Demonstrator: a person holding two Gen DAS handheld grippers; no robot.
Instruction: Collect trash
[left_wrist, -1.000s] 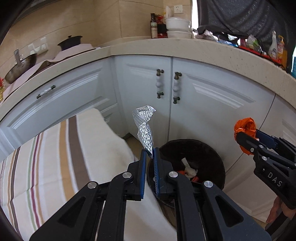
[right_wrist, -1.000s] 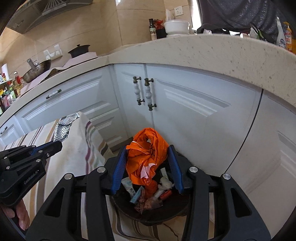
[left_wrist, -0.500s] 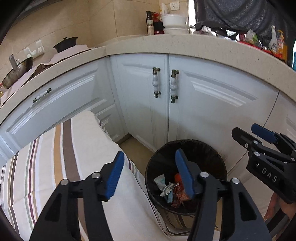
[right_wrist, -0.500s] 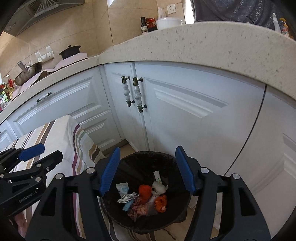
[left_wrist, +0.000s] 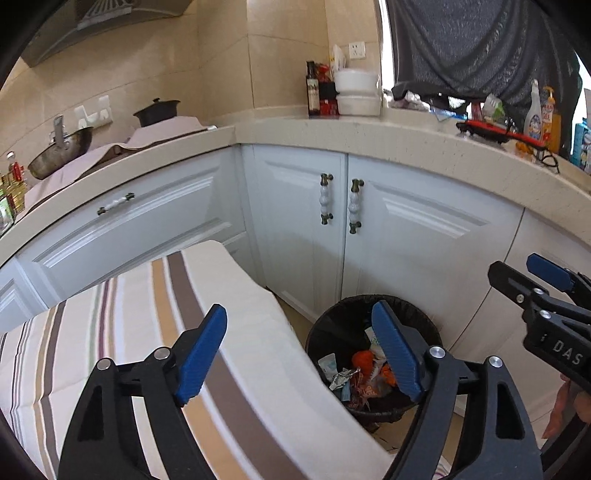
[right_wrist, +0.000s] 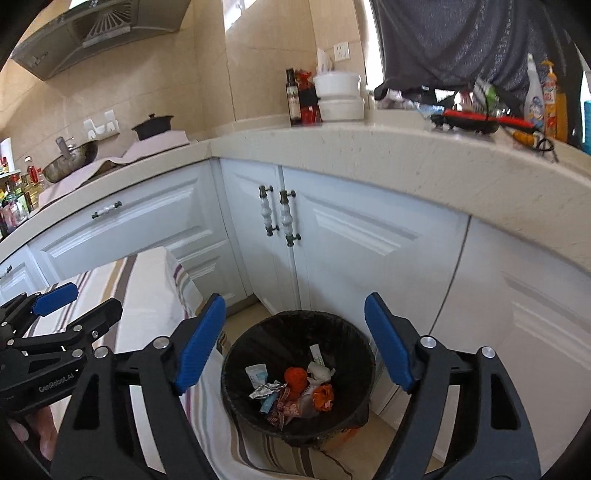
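Now your left hand-held gripper (left_wrist: 299, 350) and your right hand-held gripper (right_wrist: 293, 341) both stand wide open and hold nothing. Below them, the trash (right_wrist: 295, 387) lies inside the black bin (right_wrist: 236, 354), on the floor just beside the striped table (left_wrist: 110, 317).

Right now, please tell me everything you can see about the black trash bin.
The black trash bin is round, dark and looks woven. It stands upright and open on the floor, before the white cabinet doors and beside the striped cloth. Inside lie orange wrappers, a silver foil piece and white scraps. Nothing grips it.
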